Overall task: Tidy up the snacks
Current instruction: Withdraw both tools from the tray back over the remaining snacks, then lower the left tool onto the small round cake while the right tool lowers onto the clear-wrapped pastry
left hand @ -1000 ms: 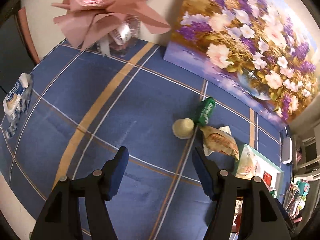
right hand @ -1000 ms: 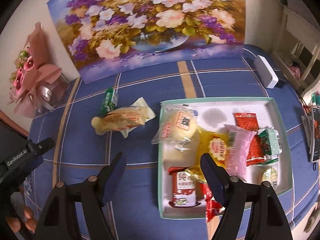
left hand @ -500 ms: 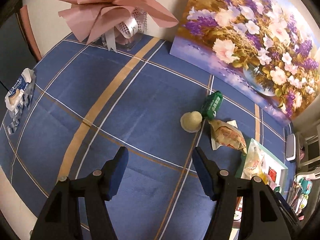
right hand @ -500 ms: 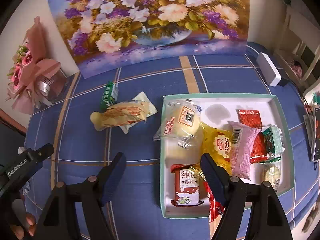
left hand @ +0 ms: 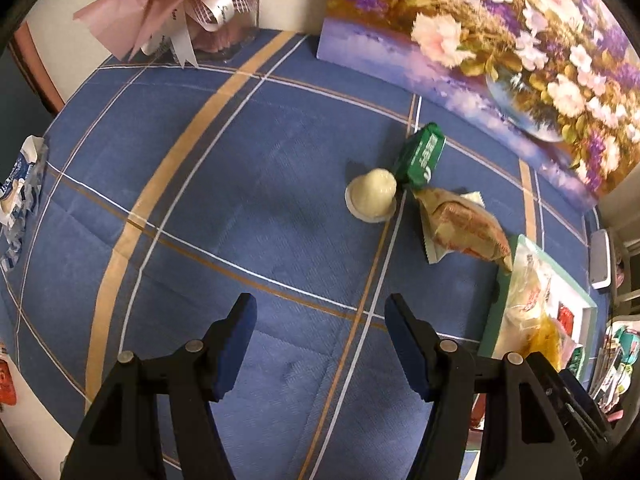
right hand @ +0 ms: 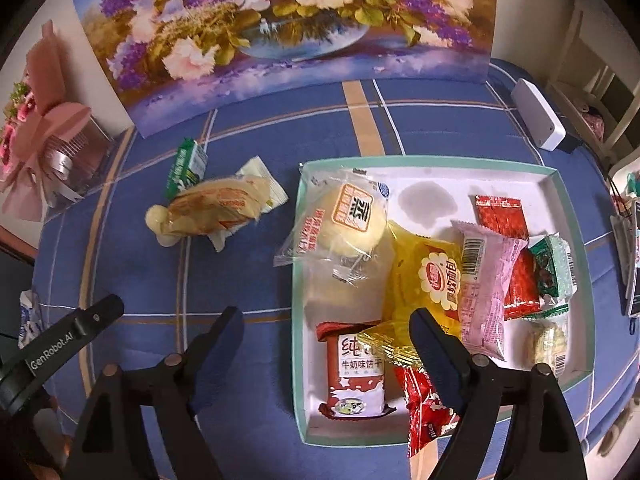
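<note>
My left gripper (left hand: pixel 318 340) points steeply down over the blue checked bench (left hand: pixel 240 200), its jaws apart and just widened, nothing between them. Ahead lie a jelly cup (left hand: pixel 372 196), green packet (left hand: pixel 420 154) and bread bag (left hand: pixel 464 228). My right gripper (right hand: pixel 326 346), likewise just widened and empty, straddles the tray (right hand: pixel 568 208) edge; only its view shows the snacks (right hand: pixel 480 276) piled inside.
</note>
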